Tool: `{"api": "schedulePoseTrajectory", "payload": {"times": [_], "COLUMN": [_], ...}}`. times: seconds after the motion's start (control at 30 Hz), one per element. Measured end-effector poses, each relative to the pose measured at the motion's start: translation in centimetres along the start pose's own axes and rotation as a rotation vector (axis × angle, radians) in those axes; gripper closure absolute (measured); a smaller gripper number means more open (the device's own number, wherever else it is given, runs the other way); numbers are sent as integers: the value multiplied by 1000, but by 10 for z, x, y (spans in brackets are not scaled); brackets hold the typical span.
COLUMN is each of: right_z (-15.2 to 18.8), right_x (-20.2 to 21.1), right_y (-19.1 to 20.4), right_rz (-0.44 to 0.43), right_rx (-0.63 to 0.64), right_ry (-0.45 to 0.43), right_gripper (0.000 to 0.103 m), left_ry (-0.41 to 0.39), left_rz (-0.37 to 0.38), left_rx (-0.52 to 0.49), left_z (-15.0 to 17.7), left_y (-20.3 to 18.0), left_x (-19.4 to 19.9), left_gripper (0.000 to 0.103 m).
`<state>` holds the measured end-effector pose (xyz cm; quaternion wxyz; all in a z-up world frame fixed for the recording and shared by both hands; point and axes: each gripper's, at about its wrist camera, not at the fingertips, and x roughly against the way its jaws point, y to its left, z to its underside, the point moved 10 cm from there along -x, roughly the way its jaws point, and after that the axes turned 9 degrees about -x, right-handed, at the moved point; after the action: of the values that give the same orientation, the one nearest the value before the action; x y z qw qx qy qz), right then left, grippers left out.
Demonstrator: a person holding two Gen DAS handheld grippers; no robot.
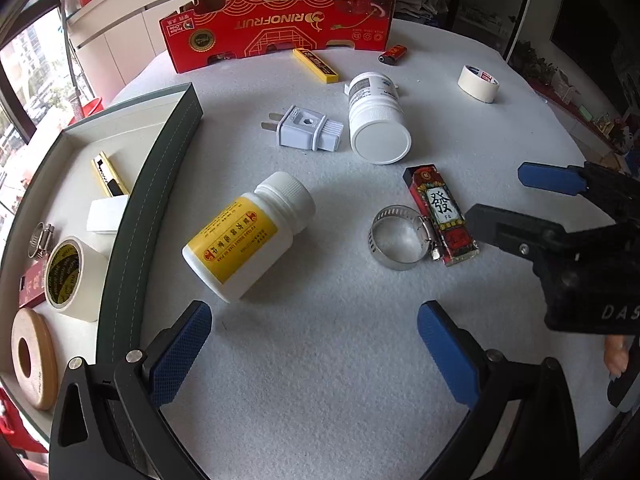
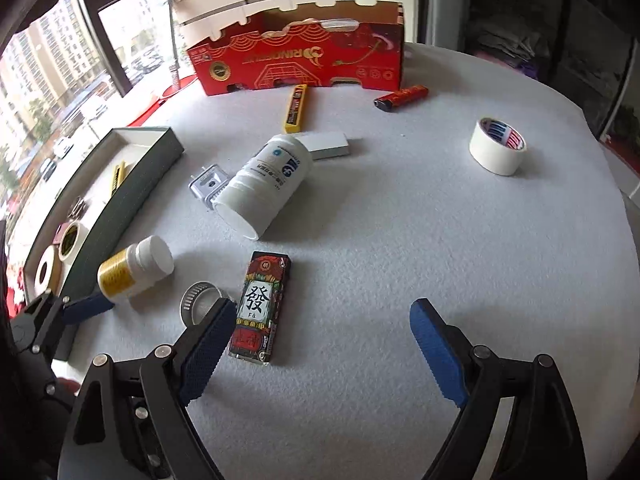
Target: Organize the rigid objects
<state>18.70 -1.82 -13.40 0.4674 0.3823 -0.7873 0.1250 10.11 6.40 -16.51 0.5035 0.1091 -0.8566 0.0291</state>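
White felt covers the round table [image 1: 320, 360], with windows at the left and dark shelving at the right. Ahead of my left gripper [image 1: 314, 354], jaws wide with nothing between, lies the yellow-labelled bottle [image 1: 248, 236] beside the green tray [image 1: 160, 184]. My right gripper [image 2: 322, 346], also wide, hovers by the printed lighter [image 2: 260, 306] and hose clamp [image 2: 198, 300]. Bare felt stretches toward the near and right edges.

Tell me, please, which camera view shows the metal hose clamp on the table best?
The left wrist view: the hose clamp lies whole and unobstructed beside the lighter. In the right wrist view the clamp is small and partly hidden behind a finger of the right tongs.
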Motion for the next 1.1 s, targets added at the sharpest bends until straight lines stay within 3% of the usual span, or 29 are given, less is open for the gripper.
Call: {"api": "schedulePoseTrajectory", "payload": {"times": [0.03, 0.13, 0.23, 0.37, 0.47, 0.53, 0.57, 0.63, 0.73, 0.9, 1.03, 1.1], "right_z": [5, 4, -9, -23, -31, -34, -31, -27, -14, 30, 62, 71], "right_x": [0, -7, -14, -25, -34, -41, -45, -44, -34, -4, 25, 36], "right_y": [3, -7, -19, -18, -7, 2, 3, 0, -9, -43, -69, -75], "right_rz": [-12, 15, 76, 49, 49, 83, 139, 212, 232, 219, 217, 204], "right_rx": [77, 89, -15, -171, -186, -130, -82, -55, -70, -175, -285, -325], "right_ry": [9, 23, 0, 16, 33, 63, 93, 131, 170, 190, 121, 78], "right_gripper": [13, 12, 12, 12, 8, 8, 8, 7, 7, 7, 3, 3], "left_ry": [-13, -63, -44, -56, -70, -34, 11, 27, 28, 20, -54, -42], "left_rz": [-4, -28, -12, -6, 59, 104, 118, 83, 124, 348, 307, 274], "left_rx": [-11, 9, 44, 27, 21, 6, -16, -100, -141, -168, -127, -88], "left_z": [-3, -17, -19, -23, -32, -34, -32, -32, -29, -13, -16, -20], "left_y": [1, 9, 16, 20, 17, 13, 9, 1, -12, -53, -45, -40], "left_x": [3, 11, 10, 8, 3, -9, -17, -23, -24, -5, 9, 6], "left_gripper": [0, 0, 0, 0, 0, 0, 0, 0, 0, 0, 0, 0]}}
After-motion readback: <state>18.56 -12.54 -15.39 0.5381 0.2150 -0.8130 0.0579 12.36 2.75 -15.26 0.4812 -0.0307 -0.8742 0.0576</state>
